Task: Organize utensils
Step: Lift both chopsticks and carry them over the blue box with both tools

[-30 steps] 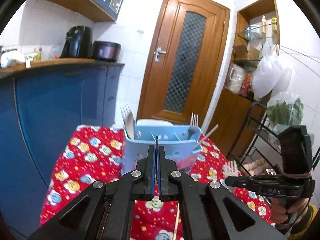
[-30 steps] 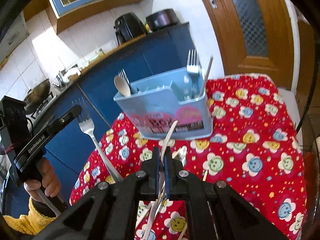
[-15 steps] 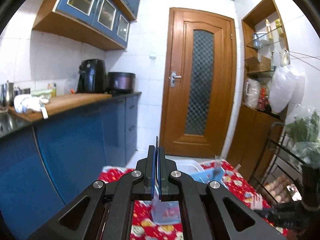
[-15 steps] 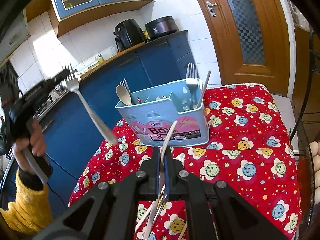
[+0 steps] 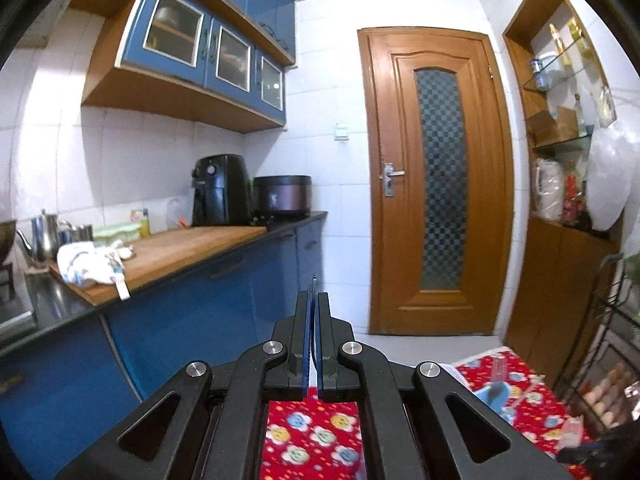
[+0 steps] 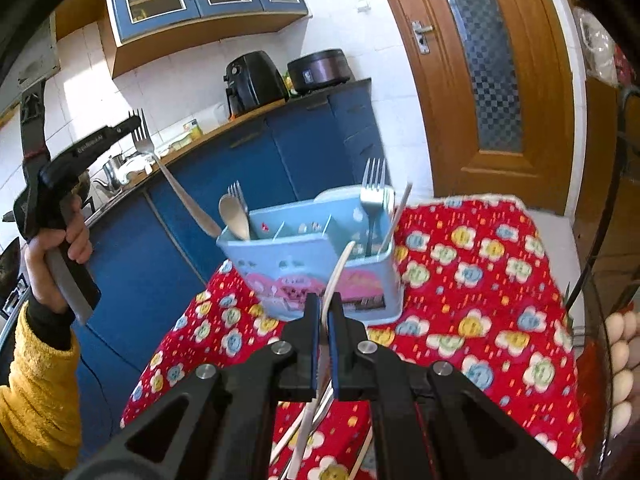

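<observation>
In the right view only, left claw pinching fork, caddy below

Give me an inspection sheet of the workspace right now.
Surface: red flowered cloth covers the table.
Job's things: blue caddy holds a spoon and forks; more utensils lie under the right gripper.
Clutter: nothing seen.
Grippers: left gripper raised, shut on a fork; right gripper shut on a white stick.
Cables: nothing seen.
Surroundings: blue cabinets, wooden door, air fryer, eggs at the right edge.
</observation>
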Available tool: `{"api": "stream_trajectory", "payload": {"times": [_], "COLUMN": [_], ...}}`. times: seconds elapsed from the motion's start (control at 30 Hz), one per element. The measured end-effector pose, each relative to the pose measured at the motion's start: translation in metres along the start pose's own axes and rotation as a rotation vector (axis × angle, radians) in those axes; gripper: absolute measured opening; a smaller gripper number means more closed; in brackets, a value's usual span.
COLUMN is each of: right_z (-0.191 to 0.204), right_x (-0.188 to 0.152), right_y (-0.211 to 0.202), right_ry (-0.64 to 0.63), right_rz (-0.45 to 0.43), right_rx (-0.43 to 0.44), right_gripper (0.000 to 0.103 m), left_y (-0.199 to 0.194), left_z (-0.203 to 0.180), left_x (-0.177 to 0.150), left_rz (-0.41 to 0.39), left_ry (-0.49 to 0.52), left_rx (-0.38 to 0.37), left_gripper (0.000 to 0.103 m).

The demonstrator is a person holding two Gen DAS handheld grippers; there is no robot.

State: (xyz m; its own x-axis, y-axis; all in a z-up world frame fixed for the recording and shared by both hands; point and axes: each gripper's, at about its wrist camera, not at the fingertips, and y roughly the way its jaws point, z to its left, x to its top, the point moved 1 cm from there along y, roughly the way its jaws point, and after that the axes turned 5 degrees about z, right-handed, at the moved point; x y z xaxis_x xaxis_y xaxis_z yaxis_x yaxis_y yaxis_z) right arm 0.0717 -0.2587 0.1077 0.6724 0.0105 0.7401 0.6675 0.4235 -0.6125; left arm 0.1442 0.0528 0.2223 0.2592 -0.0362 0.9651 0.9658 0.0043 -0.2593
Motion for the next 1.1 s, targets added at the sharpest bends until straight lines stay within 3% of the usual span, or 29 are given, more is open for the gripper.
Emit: {"api": "stream_trajectory", "payload": {"times": [0.43,0.77,0.93,1.1], "right_z": [0.007,0.0,-0.004,-0.008], "right_x": [0.086,0.115,0.115,0.104], "right_y": [0.013,0.056,0.08,0.096], "right_ry": [-0.093,-0.08,-0.107,-0.105], "right_rz": [-0.209,-0.293,-0.282,-0.226], "right_rx": [-0.131,-0.214,-0.263,-0.234], "right_gripper": [0.006,0.006,0.006,0.006], "left_y": [0.03,0.054,0.065,0.076], "left_z": [-0.034,-0.045,-0.048,-0.052], "left_x": [-0.015,-0.038,-0.05,-0.063], "left_rz": [-0.001,0.046,0.073,0.112], "left_ry": [0.118,0.141,0.133,0.144], "left_rx": [0.013,-0.001,-0.023,-0.039], "left_gripper": [0.001,0.001,0.001,0.002]}}
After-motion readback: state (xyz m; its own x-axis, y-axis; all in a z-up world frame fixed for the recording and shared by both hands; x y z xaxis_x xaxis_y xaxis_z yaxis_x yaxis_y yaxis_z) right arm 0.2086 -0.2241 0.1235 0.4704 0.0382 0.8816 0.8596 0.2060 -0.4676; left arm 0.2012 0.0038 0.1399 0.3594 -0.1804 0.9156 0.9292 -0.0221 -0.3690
